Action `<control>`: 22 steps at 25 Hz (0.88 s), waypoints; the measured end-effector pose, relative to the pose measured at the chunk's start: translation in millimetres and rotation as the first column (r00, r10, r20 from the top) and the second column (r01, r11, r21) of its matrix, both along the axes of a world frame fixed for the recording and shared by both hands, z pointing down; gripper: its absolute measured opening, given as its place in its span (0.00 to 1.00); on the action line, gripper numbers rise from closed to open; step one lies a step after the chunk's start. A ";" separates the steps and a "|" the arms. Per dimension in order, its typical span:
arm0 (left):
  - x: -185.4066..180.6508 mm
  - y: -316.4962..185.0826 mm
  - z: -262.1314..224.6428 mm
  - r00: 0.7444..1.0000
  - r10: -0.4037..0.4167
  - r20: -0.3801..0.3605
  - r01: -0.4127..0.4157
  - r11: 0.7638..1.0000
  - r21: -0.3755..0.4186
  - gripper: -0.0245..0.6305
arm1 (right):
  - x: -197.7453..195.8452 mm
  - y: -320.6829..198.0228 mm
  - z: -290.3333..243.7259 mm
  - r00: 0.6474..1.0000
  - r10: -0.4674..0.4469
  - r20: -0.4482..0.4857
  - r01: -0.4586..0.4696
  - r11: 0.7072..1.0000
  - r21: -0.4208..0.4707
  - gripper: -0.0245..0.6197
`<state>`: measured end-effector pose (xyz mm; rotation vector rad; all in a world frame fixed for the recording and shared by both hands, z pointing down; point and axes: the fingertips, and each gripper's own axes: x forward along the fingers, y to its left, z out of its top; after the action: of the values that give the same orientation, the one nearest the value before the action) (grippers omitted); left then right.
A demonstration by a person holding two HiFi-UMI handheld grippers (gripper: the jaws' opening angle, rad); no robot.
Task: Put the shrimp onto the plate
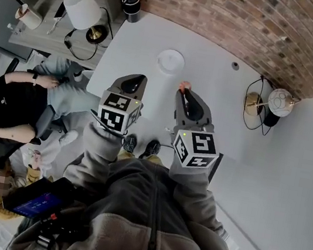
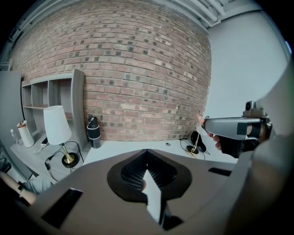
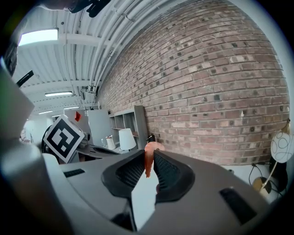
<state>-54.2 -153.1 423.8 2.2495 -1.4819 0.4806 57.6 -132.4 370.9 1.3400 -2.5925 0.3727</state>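
1. Light is bright and even; ceiling strip lamps (image 3: 39, 36), left of the brick wall (image 3: 206, 92), give it.
2. Shadows on the white table (image 1: 209, 94) below the brick wall are soft.
3. The brick wall bends strongly; corners of both gripper views are black.
4. The left gripper (image 2: 147, 153) and right gripper (image 3: 148, 158), near the lens, look blurred; the wall is sharp.

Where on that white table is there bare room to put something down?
Most of the white table is bare: the wide stretch between the round white plate and the gold globe lamp, and the strip from plate to black flask. The near edge is crowded by the left gripper and right gripper.
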 end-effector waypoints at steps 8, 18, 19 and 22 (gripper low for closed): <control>-8.5 -0.1 33.7 1.000 -0.019 0.004 0.019 0.998 -0.056 0.04 | -2.1 -10.1 37.6 1.000 0.000 -0.015 -0.001 0.998 -0.065 0.13; -22.4 -2.3 72.5 0.998 -0.070 0.005 0.070 0.989 -0.132 0.04 | -10.5 -25.6 72.0 0.999 -0.022 -0.039 0.017 0.993 -0.117 0.13; -22.9 -2.0 75.4 0.997 -0.072 0.005 0.072 0.987 -0.141 0.04 | -10.8 -26.2 75.7 0.999 -0.024 -0.041 0.019 0.992 -0.125 0.13; -23.1 -3.1 83.8 0.998 -0.069 0.007 0.069 0.985 -0.160 0.04 | -12.2 -29.2 84.0 0.998 -0.031 -0.047 0.025 0.990 -0.142 0.13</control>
<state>-77.3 -156.2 507.6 2.0673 -1.4618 0.5593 45.5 -161.6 454.9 1.2482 -2.4910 0.5021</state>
